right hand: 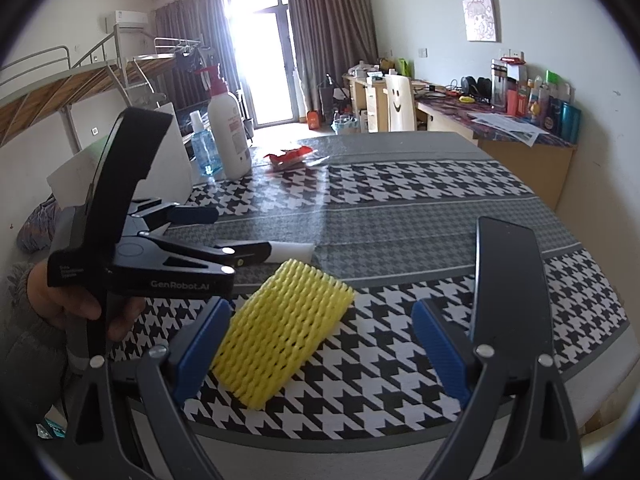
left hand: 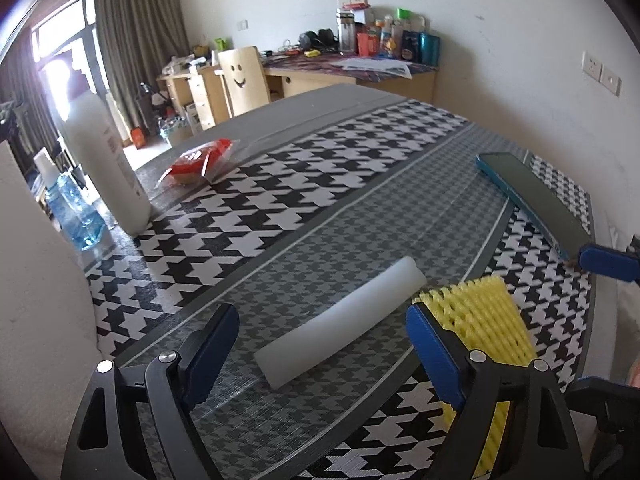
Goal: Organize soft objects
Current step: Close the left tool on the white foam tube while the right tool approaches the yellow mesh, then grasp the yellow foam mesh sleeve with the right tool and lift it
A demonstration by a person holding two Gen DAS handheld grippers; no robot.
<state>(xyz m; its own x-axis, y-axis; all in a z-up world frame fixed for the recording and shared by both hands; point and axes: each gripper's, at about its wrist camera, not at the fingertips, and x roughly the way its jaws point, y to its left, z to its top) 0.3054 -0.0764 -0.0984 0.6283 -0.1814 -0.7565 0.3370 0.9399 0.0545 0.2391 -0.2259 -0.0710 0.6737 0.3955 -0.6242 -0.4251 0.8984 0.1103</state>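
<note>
Blue-padded left gripper (left hand: 322, 344) hangs with jaws spread, unclenched, straddling the white foam roll (left hand: 340, 322) on the tablecloth (left hand: 360, 184), likely lined up to pinch it; yellow foam net (left hand: 480, 312) lies just beside that roll. From the right wrist, right gripper (right hand: 320, 344) is likewise released, the yellow net between its pads untouched, near the roll.

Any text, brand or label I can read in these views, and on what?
"GenRobot.AI": on the left tool's body, right wrist view.
Small print on its handle: too small to read.
White pump bottle label: blurred.
Red snack packet print: unreadable.
Desk bottles: too small.
</note>
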